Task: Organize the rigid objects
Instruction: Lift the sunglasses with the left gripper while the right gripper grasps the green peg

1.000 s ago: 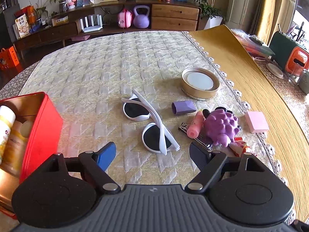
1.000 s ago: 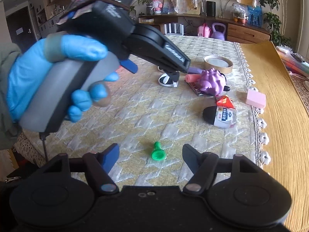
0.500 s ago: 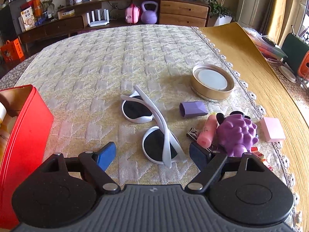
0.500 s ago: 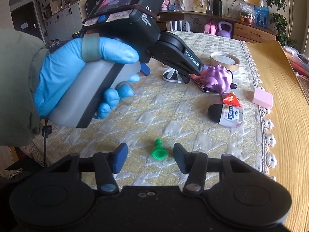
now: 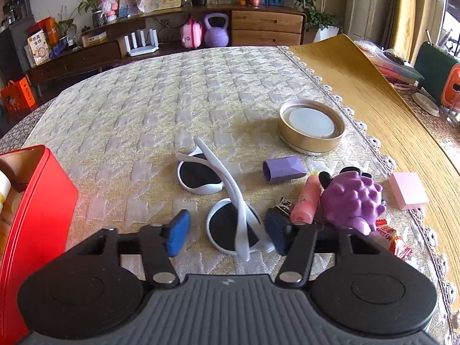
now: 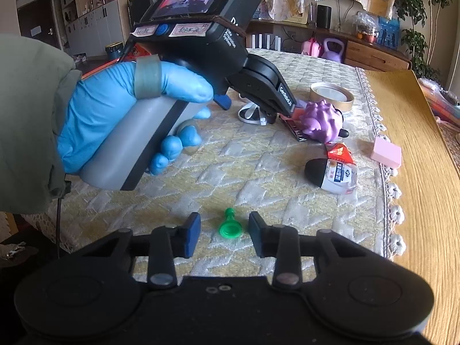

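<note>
The left gripper [image 5: 227,234] is closing around white sunglasses [image 5: 221,198] on the tablecloth; only the right wrist view shows the right gripper [image 6: 224,234] closing around a green pawn [image 6: 230,225], untouched.

Wooden sideboard [image 5: 267,28] along far wall, potted plant [image 5: 310,5], daylight from right

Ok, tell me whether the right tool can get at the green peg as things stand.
Probably yes. The green peg stands alone on the cloth between the closing fingers of the right tool, pads not yet touching it. Nothing lies in the way; the small bottle sits well off.
</note>
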`<state>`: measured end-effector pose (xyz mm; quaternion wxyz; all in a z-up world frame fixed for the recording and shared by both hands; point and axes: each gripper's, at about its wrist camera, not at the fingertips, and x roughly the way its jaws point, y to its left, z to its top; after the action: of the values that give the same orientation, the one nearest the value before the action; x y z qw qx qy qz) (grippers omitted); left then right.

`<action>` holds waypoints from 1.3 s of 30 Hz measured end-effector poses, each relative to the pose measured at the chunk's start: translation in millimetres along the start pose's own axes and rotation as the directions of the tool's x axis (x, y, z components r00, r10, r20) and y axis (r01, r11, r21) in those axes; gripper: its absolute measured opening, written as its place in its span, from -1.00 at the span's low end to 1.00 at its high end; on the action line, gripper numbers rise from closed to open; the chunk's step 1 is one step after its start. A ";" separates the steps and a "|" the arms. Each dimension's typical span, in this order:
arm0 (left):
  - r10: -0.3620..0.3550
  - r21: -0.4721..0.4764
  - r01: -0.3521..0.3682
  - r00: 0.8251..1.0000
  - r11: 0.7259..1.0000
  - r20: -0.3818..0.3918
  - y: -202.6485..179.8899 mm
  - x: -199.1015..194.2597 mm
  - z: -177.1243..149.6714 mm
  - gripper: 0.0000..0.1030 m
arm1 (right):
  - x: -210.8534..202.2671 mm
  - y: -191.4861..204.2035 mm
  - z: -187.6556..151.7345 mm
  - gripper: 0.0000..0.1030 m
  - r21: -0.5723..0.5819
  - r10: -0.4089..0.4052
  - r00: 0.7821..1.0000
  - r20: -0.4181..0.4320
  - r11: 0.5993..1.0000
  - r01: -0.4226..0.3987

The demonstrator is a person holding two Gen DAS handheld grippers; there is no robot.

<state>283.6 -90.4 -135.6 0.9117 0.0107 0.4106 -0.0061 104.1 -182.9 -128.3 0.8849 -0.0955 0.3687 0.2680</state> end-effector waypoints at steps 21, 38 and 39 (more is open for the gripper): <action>-0.022 -0.061 0.021 1.000 0.998 -0.015 36.9 -31.5 -8.0 -0.18 | -10.0 -10.3 11.8 -0.71 0.113 -0.045 0.998 0.034 0.993 0.041; -0.095 -0.120 0.097 0.995 0.988 0.030 67.2 -93.6 -14.7 -0.18 | -37.3 7.9 32.1 -0.71 0.100 -0.076 0.993 0.090 0.993 0.067; -0.099 -0.119 0.103 0.994 0.988 0.034 68.6 -98.6 -15.1 -0.18 | -39.0 9.9 34.0 -0.71 0.096 -0.077 0.993 0.095 0.993 0.068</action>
<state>208.3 -21.3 -70.8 0.9150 -0.0654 0.3973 -0.0274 96.4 -177.9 -76.4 0.9146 -0.0545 0.3330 0.2227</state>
